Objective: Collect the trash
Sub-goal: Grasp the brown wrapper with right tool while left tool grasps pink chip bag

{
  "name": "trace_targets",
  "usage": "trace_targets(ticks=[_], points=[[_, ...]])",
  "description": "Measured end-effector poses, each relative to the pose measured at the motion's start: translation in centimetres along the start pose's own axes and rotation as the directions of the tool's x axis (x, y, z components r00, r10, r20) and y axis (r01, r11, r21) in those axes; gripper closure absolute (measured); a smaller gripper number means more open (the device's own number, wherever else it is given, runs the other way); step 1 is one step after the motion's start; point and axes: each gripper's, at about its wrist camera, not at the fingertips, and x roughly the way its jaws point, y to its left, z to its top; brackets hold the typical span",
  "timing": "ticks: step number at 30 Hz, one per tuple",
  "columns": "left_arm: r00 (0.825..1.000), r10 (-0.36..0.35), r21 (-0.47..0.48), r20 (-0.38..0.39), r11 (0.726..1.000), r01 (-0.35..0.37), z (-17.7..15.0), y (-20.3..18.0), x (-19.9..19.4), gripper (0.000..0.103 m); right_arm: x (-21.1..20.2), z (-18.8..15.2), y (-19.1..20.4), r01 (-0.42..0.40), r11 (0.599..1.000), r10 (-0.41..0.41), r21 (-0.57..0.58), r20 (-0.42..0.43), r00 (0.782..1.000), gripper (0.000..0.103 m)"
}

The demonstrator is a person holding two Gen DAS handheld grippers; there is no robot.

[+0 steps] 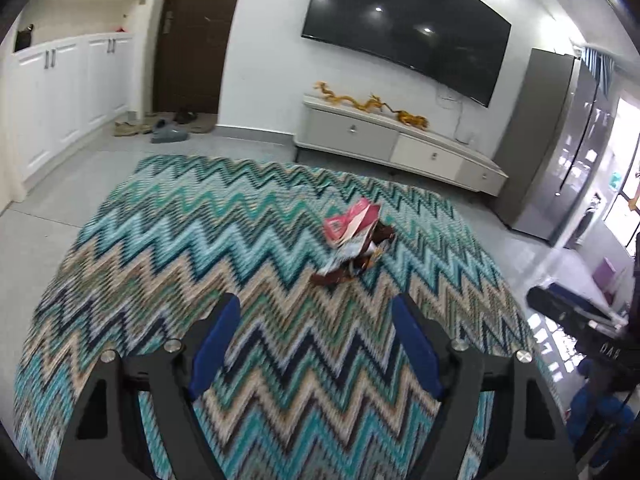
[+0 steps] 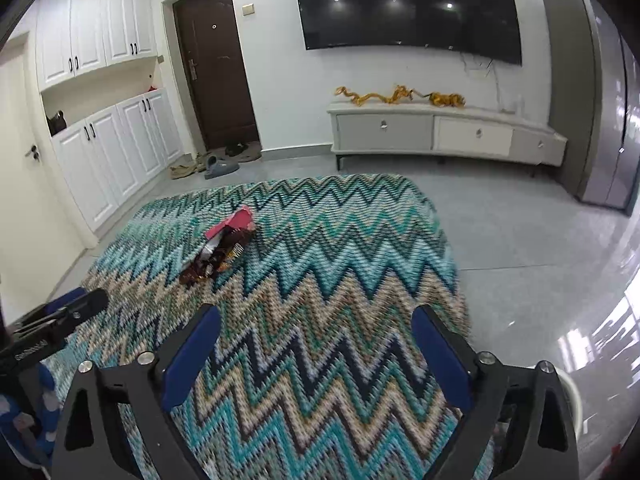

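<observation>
Both claws are spread wide, nothing between the blue pads. Left claw (image 1: 316, 312) hangs above the rug (image 1: 200, 240), right claw (image 2: 316, 324) likewise.

Trash (image 1: 354, 240): one small heap lying on the rug, well ahead of both claws, touched by neither. From the left wrist it sits slightly right of center; from the right wrist it sits up and left (image 2: 222, 246). The heap has one pink wrapper (image 1: 352, 218) on top at the far end and dark brown crumpled wrappers (image 1: 344, 272) at the near end, with a silvery bit in between. Exact piece count cannot be told, the pieces overlap.

One zigzag rug in teal, beige and navy on a grey tiled floor (image 2: 520, 232). One TV (image 2: 408, 4) on the wall, one low cabinet (image 2: 440, 132) under it with three drawers, gold dragon ornaments (image 2: 400, 96) on top. One dark door (image 2: 216, 68), some shoes (image 2: 208, 164) by it. White cupboards (image 2: 120, 152) on the left. One grey fridge (image 1: 560, 140) on the right.
</observation>
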Motion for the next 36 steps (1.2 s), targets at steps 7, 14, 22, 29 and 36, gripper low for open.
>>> trace_targets(ticks=[7,14,22,29,36], points=[[1.000,0.004,-0.063,-0.013,0.998,-0.005,3.9,1.9,3.5,0.033,4.4,2.4,0.9,-0.159,0.987,0.161,0.037,-0.044,0.986,0.012],[0.999,0.044,-0.075,-0.029,0.996,-0.046,5.0,3.5,5.4,0.033,10.1,3.5,4.2,-0.260,0.964,0.264,0.051,-0.113,0.958,0.012],[0.998,0.050,-0.089,-0.038,0.995,-0.053,6.5,4.9,7.6,0.033,14.5,3.7,5.8,-0.285,0.953,0.298,0.098,-0.158,0.941,0.013],[0.998,0.020,-0.069,-0.061,0.997,-0.024,7.1,3.9,9.5,0.033,15.4,3.6,4.7,-0.339,0.930,0.360,0.139,-0.169,0.918,0.058],[0.994,-0.040,0.017,-0.104,0.999,0.042,7.2,0.6,11.5,0.032,12.9,2.8,1.7,-0.370,0.914,0.393,0.166,-0.132,0.910,0.077]])
